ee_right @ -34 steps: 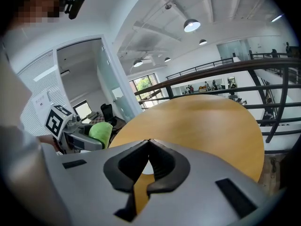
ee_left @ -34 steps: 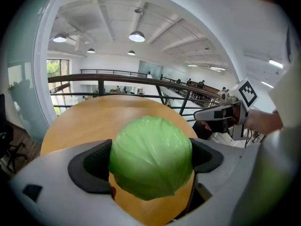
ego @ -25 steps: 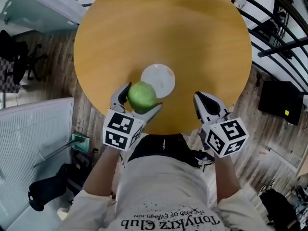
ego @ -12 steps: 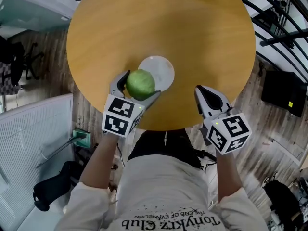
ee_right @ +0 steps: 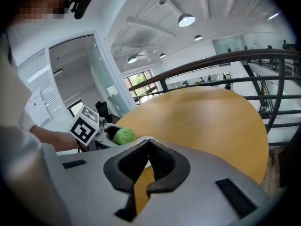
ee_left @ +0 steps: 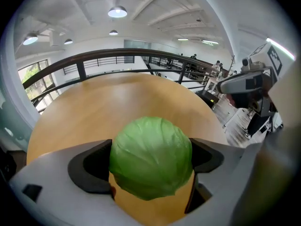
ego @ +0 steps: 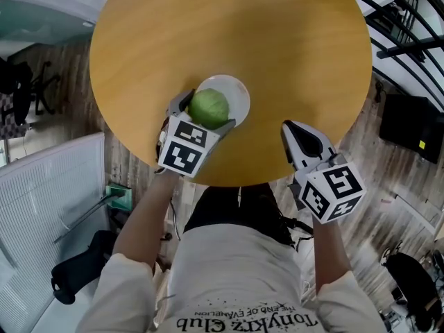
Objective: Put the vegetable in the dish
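Observation:
A green cabbage (ego: pixel 208 107) (ee_left: pixel 151 157) is held between the jaws of my left gripper (ego: pixel 205 112), which is shut on it. In the head view the cabbage hangs over the near left part of a small white dish (ego: pixel 236 94) on the round wooden table (ego: pixel 277 40). My right gripper (ego: pixel 300 139) is shut with nothing in it, at the table's near right edge, apart from the dish. In the right gripper view the cabbage (ee_right: pixel 123 136) shows at the left, with the left gripper's marker cube (ee_right: pixel 85 125) beside it. The dish is hidden in the left gripper view.
The table stands on a wooden floor next to a dark railing (ego: pixel 409 44). A white slatted panel (ego: pixel 48 200) stands at the left, a black chair (ego: pixel 28 92) beyond it. Most of the tabletop beyond the dish is bare wood.
My left gripper has carried the cabbage forward and up the picture, from the table's near edge to over the dish. The right gripper has barely moved.

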